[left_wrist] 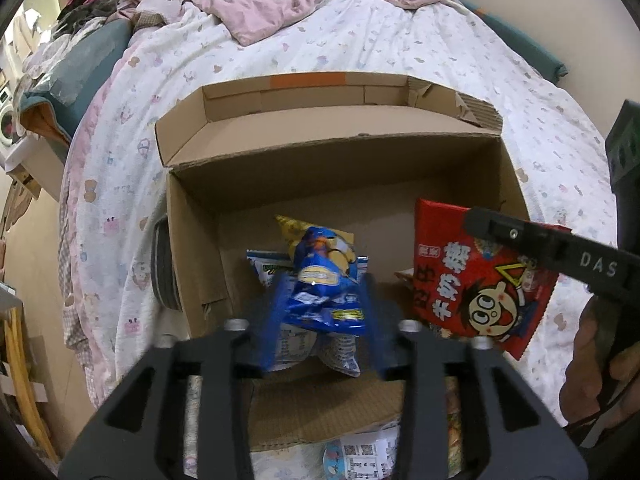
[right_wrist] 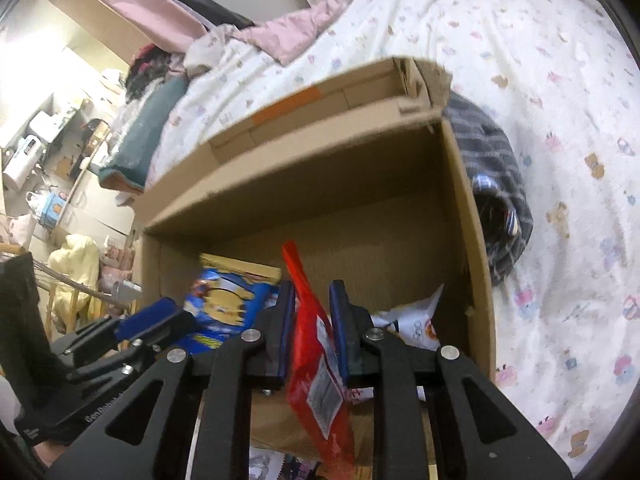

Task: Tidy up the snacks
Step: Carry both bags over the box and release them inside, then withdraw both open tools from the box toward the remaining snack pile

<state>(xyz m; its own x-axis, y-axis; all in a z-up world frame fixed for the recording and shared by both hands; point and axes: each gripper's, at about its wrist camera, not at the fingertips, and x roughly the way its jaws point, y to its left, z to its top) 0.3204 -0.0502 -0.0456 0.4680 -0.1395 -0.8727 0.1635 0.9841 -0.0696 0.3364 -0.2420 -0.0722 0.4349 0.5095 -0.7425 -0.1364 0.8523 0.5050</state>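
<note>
While the blue snack packet [left_wrist: 324, 292] sits low in the centre of the left wrist view, between the left gripper [left_wrist: 326, 320] fingers, the blue pads [left_wrist: 280, 312] look blurred and stand apart from the crinkled foil, so the jaws are part open and seem to press on nothing; the packet appears to rest on a white packet [left_wrist: 264, 268] below it, inside the cardboard box [left_wrist: 192, 240]. Red snack packet [right_wrist: 312, 340], centre of the right wrist view, stands edge-on and upright between the right gripper [right_wrist: 312, 320] pads, which are nearly closed and pinch it. In the left view the same red packet shows at mid right, cartoon face outward, hanging over the box's right side. Box lies open on a patterned bed quilt [left_wrist: 360, 48], far flap raised at upper centre; a striped dark garment [right_wrist: 492, 184] lies just beside the box's right wall. Judgement: the blue packet is being let go, red one next. To do it well, lift the left fingers straight clear so the foil does not snag, then lower the red packet into the bare floor at the right of the box before opening the jaws, keeping it clear of the wall.
</note>
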